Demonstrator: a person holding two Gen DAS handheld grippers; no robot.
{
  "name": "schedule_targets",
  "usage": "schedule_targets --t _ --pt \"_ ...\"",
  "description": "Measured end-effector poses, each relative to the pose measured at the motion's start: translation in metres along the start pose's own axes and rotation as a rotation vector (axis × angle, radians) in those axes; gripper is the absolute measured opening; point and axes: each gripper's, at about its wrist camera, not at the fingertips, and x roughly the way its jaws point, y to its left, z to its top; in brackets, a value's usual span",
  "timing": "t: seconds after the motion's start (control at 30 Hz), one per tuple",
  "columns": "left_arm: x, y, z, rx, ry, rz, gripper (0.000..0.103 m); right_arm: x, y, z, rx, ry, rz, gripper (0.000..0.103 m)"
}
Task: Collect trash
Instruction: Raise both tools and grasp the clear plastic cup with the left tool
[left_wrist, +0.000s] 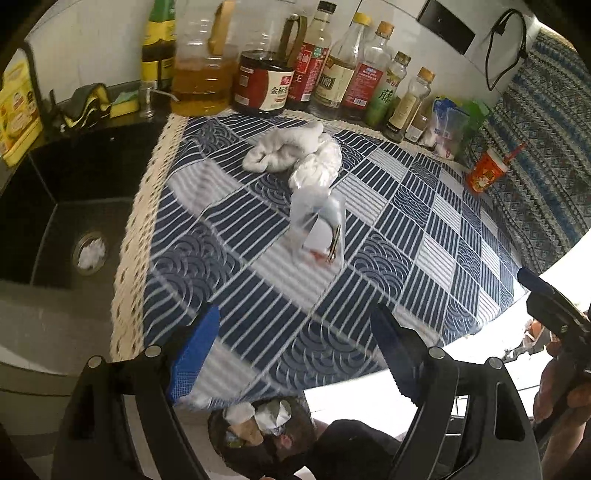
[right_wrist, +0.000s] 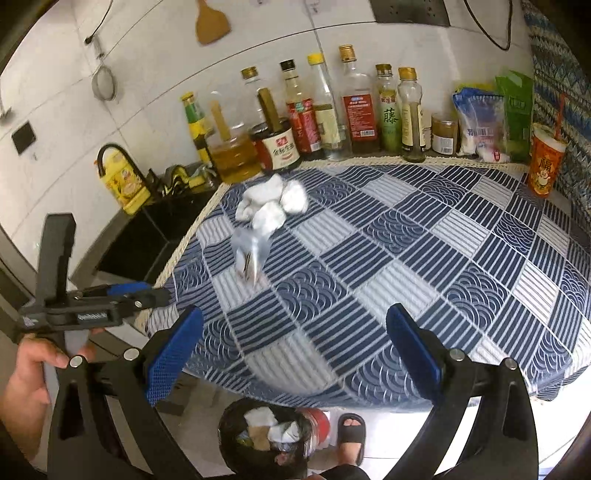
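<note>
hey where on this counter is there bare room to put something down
The blue patterned cloth is bare across its near and right parts, from the clear wrapper over to the red cup. It is crowded along the back wall's bottles and around the crumpled tissues at back left.

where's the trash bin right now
The trash bin sits on the floor below the near edge of the counter's blue patterned cloth, low and centre in both wrist views, already holding crumpled paper, with a sandalled foot just right of it.
</note>
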Motion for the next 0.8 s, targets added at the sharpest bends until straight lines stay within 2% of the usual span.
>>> schedule_targets --t 0.27,0.6,0.8 --pt "0.04 -0.016 0.04 0.01 0.039 0.018 0.089 0.027 -0.033 0.033 0.001 0.01 0.045 0.098" --pt "0.092 -0.023 0.07 0.026 0.101 0.071 0.087 0.067 -0.074 0.054 0.055 0.052 0.086 0.098" --pt "0.114 -0.018 0.08 0.005 0.136 0.089 0.074 0.092 -0.084 0.069 0.038 0.08 0.121 0.098"
